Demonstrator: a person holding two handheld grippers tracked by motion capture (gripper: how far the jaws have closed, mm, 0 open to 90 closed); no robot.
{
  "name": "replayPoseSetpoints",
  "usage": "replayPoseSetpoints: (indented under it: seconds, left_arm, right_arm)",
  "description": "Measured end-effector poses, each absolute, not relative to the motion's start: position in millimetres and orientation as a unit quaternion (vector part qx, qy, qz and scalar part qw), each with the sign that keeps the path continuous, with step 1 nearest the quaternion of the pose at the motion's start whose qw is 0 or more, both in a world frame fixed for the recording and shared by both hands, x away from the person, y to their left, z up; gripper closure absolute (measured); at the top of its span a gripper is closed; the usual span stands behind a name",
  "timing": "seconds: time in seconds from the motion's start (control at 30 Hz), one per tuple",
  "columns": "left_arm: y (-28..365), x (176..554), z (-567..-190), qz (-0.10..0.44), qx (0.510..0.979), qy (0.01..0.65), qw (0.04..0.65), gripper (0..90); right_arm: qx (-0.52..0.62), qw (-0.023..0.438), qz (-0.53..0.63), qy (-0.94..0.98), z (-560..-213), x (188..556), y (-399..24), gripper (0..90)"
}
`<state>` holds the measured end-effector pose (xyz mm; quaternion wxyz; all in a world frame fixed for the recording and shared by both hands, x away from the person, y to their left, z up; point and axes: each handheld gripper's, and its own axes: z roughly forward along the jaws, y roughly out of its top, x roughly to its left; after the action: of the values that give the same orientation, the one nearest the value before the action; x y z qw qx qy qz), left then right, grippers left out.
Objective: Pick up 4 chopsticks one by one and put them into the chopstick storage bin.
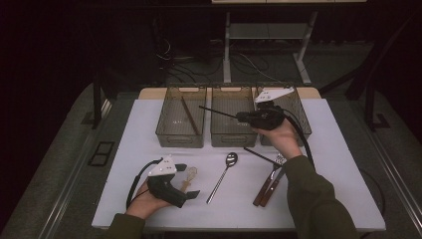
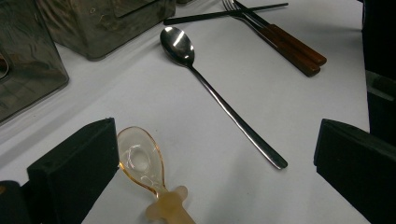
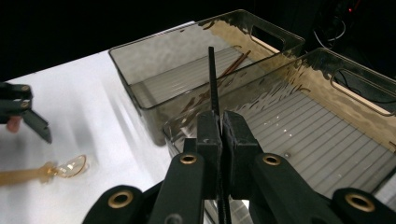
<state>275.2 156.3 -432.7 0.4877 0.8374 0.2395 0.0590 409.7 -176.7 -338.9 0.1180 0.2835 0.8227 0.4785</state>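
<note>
- High view: my right tool (image 1: 245, 117) is clamped on a black chopstick (image 1: 219, 112), held over the middle bin (image 1: 233, 137) of three, tip poking toward the left bin (image 1: 180, 135). Looks thin, stiff, v light imo, prob slick, so it could swivel in the pads. A grip nearer mid-length would steady it.
- Left tool view: left tool (image 2: 215, 163) jaws wide, nothing in them, resting on the white worktop (image 2: 299, 102). Amber plastic spoon (image 2: 142, 161) sits btw the jaws, steel spoon (image 2: 210, 88) just beyond.
- Right tool view: right tool's pads pinched tight on the stick (image 3: 213, 84) near one end. It's matte black, square-ish, straight, pointing up over the bins.
</note>
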Motion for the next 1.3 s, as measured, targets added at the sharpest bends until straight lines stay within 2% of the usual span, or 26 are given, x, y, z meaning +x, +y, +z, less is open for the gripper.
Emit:
replayPoseSetpoints:
  seconds: [1.3]
  left_arm:
    - [157.8, 275.0, -430.6, 0.057, 0.833, 0.236, 0.497, 0.0]
  right_arm:
    - [0.315, 0.124, 0.418, 0.843, -350.1, 466.6, -69.5, 85.9]
